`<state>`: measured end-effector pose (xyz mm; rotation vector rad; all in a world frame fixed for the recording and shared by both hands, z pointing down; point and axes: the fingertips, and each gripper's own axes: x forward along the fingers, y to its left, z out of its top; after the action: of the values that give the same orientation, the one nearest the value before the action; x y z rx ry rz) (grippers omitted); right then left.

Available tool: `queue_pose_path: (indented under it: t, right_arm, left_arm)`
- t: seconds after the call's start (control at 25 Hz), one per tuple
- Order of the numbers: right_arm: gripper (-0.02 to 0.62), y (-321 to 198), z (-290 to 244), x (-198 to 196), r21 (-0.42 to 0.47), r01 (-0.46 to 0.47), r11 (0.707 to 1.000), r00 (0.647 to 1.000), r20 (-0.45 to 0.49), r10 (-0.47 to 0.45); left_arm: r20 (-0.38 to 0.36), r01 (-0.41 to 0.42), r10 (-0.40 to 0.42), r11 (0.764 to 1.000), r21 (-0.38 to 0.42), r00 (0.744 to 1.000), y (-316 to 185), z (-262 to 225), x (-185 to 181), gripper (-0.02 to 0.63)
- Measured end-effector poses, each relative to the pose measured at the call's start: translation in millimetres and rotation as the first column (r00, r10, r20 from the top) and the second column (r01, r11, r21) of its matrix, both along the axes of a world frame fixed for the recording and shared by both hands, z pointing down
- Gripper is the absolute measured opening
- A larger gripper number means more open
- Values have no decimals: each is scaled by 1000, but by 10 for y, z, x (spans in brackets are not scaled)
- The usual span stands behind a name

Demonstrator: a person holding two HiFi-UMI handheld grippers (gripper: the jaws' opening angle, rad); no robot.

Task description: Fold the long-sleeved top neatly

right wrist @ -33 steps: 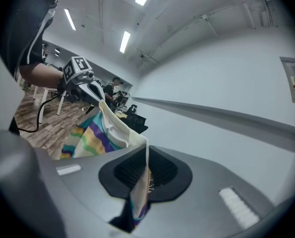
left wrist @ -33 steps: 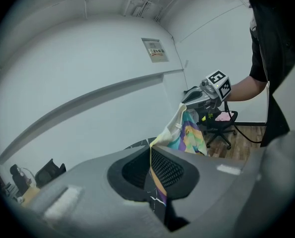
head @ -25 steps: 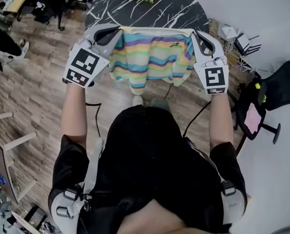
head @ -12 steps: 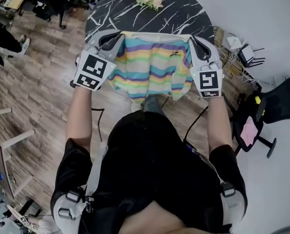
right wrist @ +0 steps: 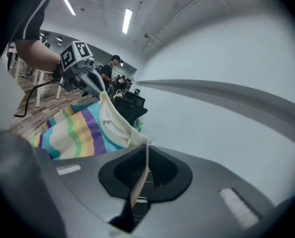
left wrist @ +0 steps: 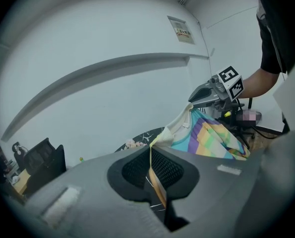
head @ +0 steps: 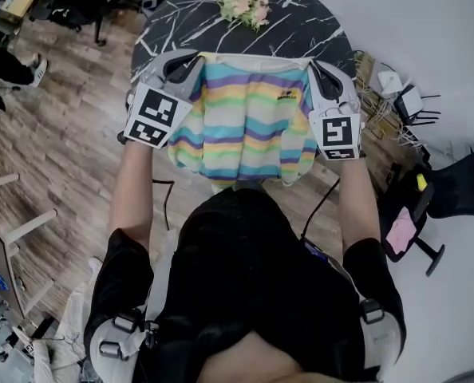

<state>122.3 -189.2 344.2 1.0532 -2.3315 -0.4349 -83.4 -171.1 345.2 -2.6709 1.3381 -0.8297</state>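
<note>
Your L gripper [head: 192, 59] & R gripper [head: 314, 64] are clamped shut on the top [head: 245, 114], at its shoulder corners. It's come fwd & down, now hanging spread over the worktop's [head: 301, 18] near edge, so prob. ready to lay flat.

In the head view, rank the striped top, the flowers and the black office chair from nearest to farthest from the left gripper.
1. The striped top: its corner is clamped in the left gripper.
2. The flowers: on the marble table, beyond the top.
3. The black office chair: on the floor, far right.
</note>
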Motion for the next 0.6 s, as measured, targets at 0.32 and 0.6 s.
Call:
queue_pose_path:
  t: [0.32,0.6]
  right_arm:
    - [20,-544,536,-63,-90,20,996,1000,-16,-21]
    - [20,-1028,1089,-112,-168,11,986,999,-48,-20]
  left_arm:
    - [5,42,-42,995,-85,999,-490,550,-56,14]
    - [6,70,-70,987,-145,998,-940,1038,-125,14]
